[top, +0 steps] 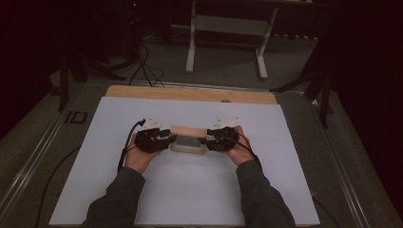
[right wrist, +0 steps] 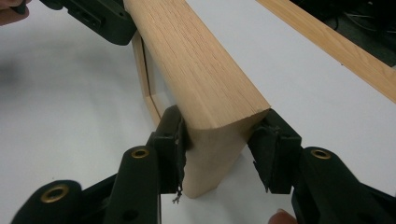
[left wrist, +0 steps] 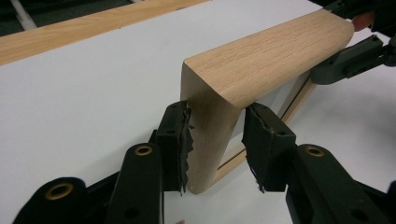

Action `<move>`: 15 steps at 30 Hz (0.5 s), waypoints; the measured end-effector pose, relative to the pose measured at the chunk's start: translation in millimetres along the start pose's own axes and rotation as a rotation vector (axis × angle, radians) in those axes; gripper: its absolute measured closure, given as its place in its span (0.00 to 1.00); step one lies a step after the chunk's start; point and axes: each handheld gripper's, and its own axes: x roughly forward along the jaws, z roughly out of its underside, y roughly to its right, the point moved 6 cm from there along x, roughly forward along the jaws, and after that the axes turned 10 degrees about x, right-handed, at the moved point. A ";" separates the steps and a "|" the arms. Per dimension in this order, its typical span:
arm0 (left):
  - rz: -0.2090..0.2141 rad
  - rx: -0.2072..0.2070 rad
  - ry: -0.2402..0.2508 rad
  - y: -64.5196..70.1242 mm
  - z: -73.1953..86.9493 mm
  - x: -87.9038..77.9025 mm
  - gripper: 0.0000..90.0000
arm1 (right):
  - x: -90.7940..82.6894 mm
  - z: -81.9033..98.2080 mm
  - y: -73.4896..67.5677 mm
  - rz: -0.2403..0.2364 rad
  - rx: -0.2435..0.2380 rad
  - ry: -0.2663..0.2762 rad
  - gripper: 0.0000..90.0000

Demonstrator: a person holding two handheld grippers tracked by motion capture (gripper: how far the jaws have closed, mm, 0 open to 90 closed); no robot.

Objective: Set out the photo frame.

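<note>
High view — your left gripper (top: 167, 137) and right gripper (top: 209, 137) flank a wooden box (top: 188, 138) at mid-bench (top: 190, 190).

Left gripper view — your jaws straddle the box's (left wrist: 261, 51) end; a gap shows beside one pad.

Right gripper view — your jaws pinch the box's (right wrist: 205, 84) opposite end.

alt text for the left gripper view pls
A light wooden frame stands on a white table, one end between the black jaws of the left gripper: the left pad touches the wood, the right shows a narrow gap. At the far end, the right gripper holds the frame.
</note>
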 end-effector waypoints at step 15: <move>0.023 -0.039 -0.014 -3.6 6.6 14.9 0.59 | 2.5 2.5 7.0 -0.005 0.076 -0.012 0.55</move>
